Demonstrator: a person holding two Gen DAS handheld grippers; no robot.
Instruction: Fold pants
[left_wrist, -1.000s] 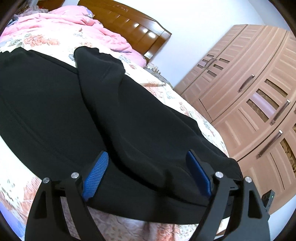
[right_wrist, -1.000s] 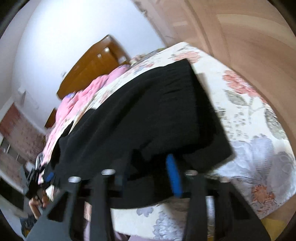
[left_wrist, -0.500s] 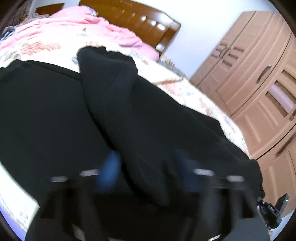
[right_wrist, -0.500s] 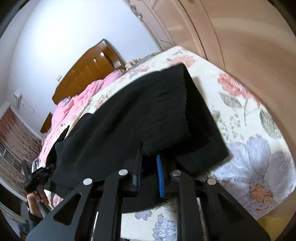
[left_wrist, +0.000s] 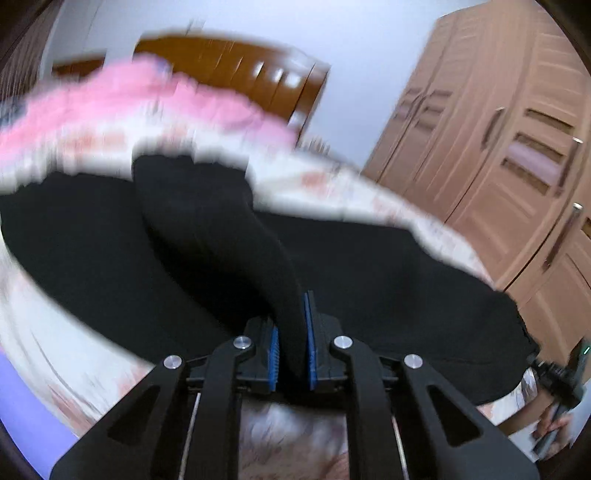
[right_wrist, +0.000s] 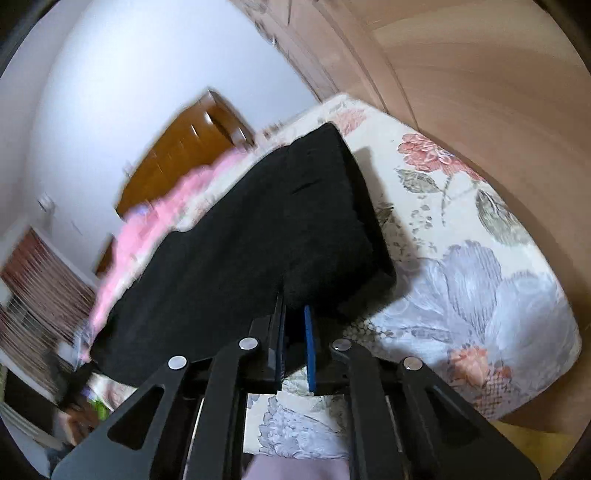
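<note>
Black pants (left_wrist: 221, 236) lie across a floral bedsheet (left_wrist: 92, 354), one leg folded over the other. My left gripper (left_wrist: 291, 332) is shut on a raised fold of the black fabric near the bed's front edge. In the right wrist view the pants (right_wrist: 258, 240) show their waistband end at the bed's corner. My right gripper (right_wrist: 293, 321) is shut on the pants' near edge, lifting it slightly off the sheet (right_wrist: 480, 277).
A pink quilt (left_wrist: 147, 107) and wooden headboard (left_wrist: 240, 70) lie at the far end of the bed. A brown wardrobe (left_wrist: 498, 147) stands close on the right. The right gripper and hand show at the left view's lower right (left_wrist: 561, 376).
Both grippers have closed on the pants; the left was wide open a second ago. Both views now sit higher, with fabric pulled up between the fingers, and the left view is blurred by motion.
</note>
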